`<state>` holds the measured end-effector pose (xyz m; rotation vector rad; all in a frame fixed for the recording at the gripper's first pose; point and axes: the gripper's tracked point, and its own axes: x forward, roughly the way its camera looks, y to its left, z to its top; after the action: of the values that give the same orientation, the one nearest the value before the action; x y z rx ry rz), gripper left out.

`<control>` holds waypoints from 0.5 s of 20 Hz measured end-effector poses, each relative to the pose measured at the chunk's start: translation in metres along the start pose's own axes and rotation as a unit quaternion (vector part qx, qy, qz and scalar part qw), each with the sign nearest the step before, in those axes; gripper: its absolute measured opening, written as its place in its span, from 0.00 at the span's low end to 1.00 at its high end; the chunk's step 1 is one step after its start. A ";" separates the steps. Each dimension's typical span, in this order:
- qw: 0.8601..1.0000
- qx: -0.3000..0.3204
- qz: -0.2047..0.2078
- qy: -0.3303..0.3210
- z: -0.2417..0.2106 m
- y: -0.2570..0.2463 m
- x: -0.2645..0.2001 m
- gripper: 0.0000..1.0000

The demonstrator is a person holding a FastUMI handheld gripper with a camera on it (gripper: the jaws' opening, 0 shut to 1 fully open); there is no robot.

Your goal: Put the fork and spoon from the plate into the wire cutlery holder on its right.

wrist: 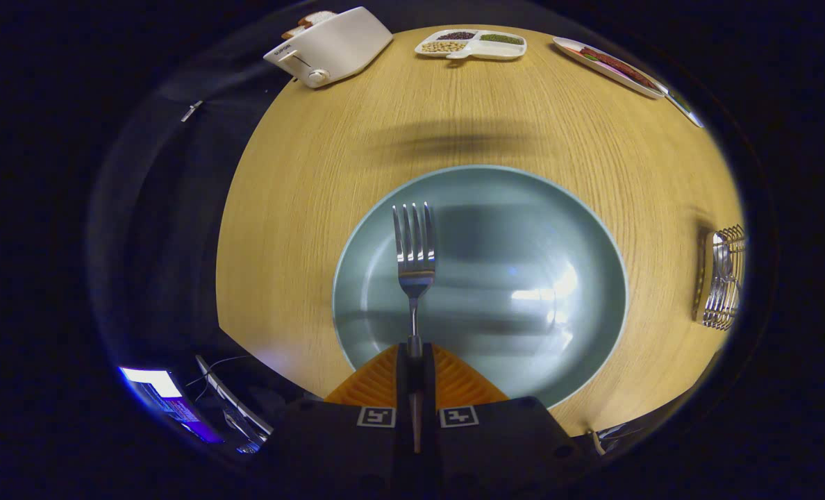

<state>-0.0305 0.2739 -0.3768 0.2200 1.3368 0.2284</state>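
While its handle is pinched between the two fingers of the gripper (416, 357), the fork (414, 260) points straight ahead, tines forward, over the left half of the plate (523, 208). Both fingers press on the thin handle, which runs back between them toward the camera, so the jaws are clenched on it. Whether the tines touch the plate or hang just above it cannot be told. The plate is a pale blue-grey dish sitting on a round wooden table (301, 208), with bright glare on its right part. Well to the right of the plate, near the table's edge, stands the wire cutlery holder (721, 285), and a spoon (720, 251) is seen in it. Across the table, beyond the plate, are a white toaster (329, 47) with bread in it, a divided snack dish (471, 44) and a long platter of food (610, 66).
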 end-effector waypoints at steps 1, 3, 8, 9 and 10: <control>1.000 -0.004 -0.001 0.000 -0.001 -0.006 -0.008 0.08; 1.000 -0.006 -0.002 -0.002 -0.003 -0.021 -0.029 0.08; 0.999 -0.032 -0.006 -0.006 -0.004 -0.067 -0.105 0.08; 0.999 -0.034 -0.010 -0.006 -0.004 -0.081 -0.122 0.08; 0.999 -0.032 -0.015 -0.005 -0.003 -0.094 -0.137 0.08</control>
<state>-0.0592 0.1445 -0.2761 0.1467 1.3189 0.2443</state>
